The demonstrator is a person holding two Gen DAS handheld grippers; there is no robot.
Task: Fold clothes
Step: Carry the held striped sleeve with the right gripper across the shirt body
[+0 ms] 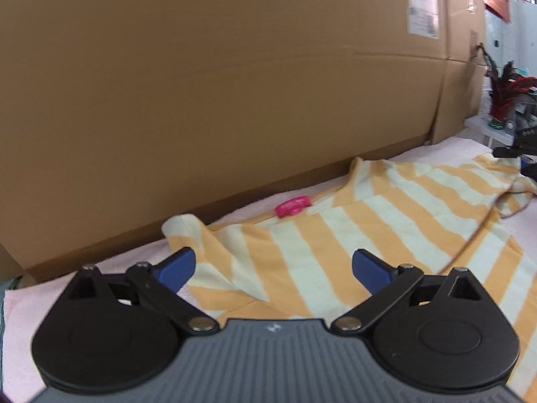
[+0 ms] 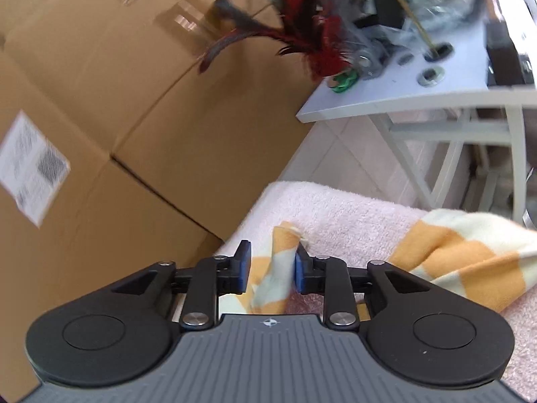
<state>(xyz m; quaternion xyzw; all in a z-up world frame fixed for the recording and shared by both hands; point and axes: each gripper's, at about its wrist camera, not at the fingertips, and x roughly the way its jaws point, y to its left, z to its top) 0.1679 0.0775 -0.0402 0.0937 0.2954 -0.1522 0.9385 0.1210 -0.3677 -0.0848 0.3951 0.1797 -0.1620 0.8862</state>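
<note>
Orange and cream stripes run across a shirt that lies spread on a pink towel, its neckline with a pink label turned toward the cardboard boxes behind it. In the left view its long axis runs from the near left to the far right, along the foot of the boxes, with one corner of cloth folded up at the near left end.

The left tool hangs above the near part of the shirt, its blue fingers wide apart with nothing between them.

In the right view the right tool has an upright pinch of the shirt's striped cloth standing between its fingers. The fingers sit a little apart; the right one seems to touch the cloth, the left one stands clear of it.

More of the shirt bunches at the right on the towel. Beyond stands a white desk with red feathers and blurred clutter on it.
</note>
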